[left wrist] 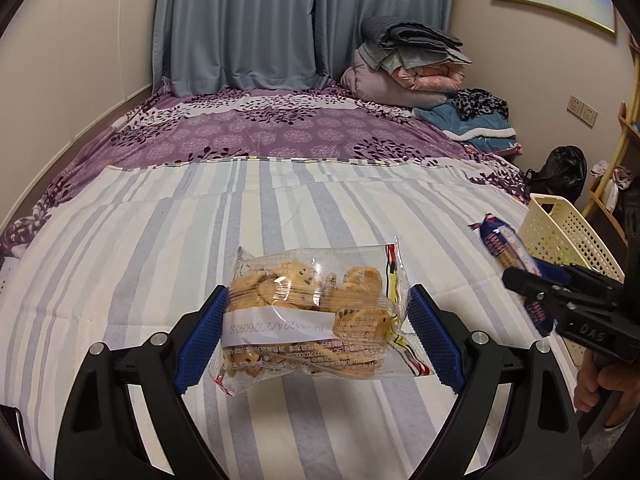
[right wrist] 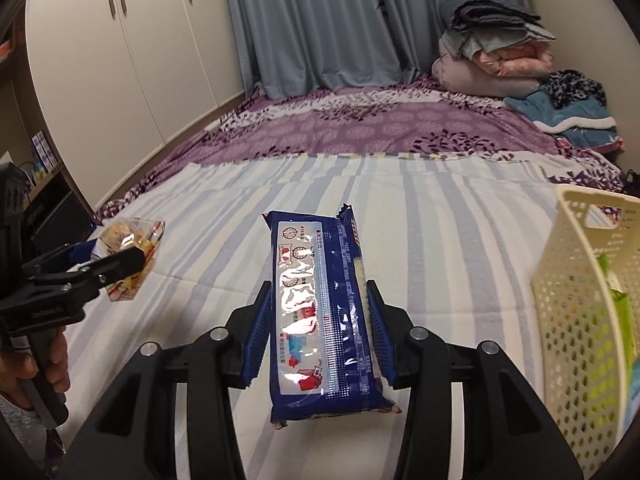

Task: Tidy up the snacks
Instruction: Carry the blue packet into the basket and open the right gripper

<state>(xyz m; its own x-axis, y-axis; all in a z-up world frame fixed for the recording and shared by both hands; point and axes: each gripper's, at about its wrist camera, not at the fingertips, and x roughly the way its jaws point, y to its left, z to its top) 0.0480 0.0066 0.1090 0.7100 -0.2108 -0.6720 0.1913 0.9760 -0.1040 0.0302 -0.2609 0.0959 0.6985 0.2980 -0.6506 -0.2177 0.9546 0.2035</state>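
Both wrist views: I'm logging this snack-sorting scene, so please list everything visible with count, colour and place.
cookie bag: one, clear with tan cookies, held above the bed by the left gripper
biscuit pack: one, blue, held lengthwise by the right gripper
basket: one, cream, perforated, on the bed's right side, green items inside
striped sheet: one, white, grey and blue, over the near bed
floral bedspread: one, purple, far half
folded bedding: one pile, grey and pink, far right corner
curtains: blue-grey, behind the bed
wardrobe: cream, left wall
left gripper: black, blue pads, shut on the bag
right gripper: black, blue pads, shut on the pack
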